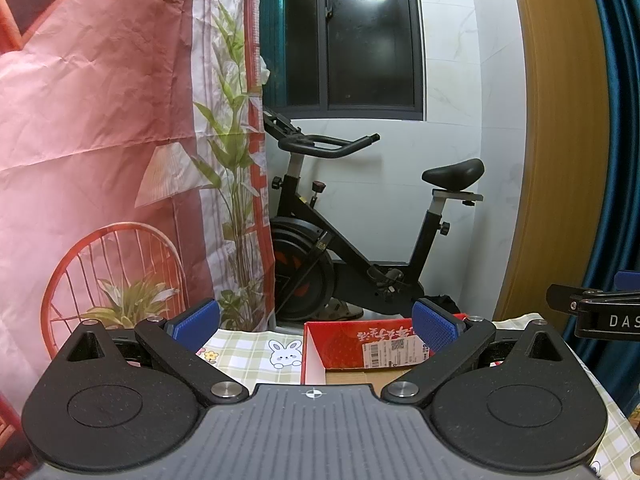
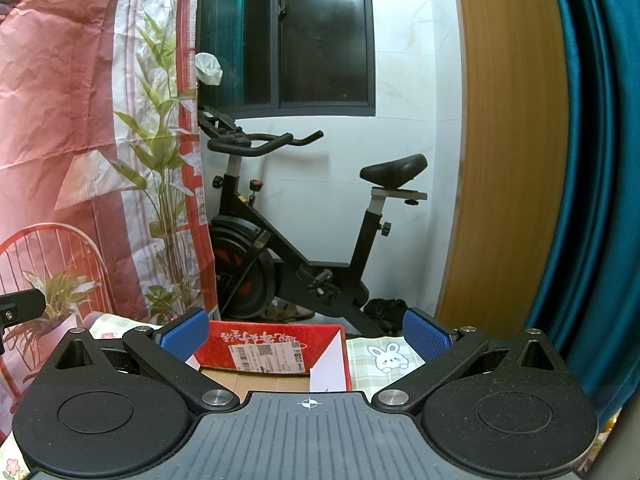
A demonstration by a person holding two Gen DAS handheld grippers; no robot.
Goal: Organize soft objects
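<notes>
The left hand-held gripper (image 1: 316, 326) is held level above the table (image 1: 248, 354), which is covered with a green-and-white checked cloth printed with white rabbits. Its two blue-padded fingers (image 1: 196, 320) are spread wide apart, and nothing is held between them. The right hand-held gripper (image 2: 306, 330) is held in the same attitude, its fingers likewise spread apart and empty.

A red open-topped cardboard box with a white shipping label (image 1: 380, 346) is seen on the table directly ahead of both grippers, between their finger lines; its brown inner floor (image 2: 256, 380) is exposed. No soft object can be made out in either view, so the position of the task's items cannot be told.

Beyond the table edge, a black stationary exercise bike (image 1: 360, 240) is placed against a white wall, under a dark window (image 1: 360, 40). A pink printed backdrop cloth showing a chair and green plants (image 1: 100, 160) is hung at the left. A yellow wooden panel (image 2: 508, 140) and a teal curtain (image 2: 592, 160) are seen at the right. The path from either gripper to the box is unobstructed.
</notes>
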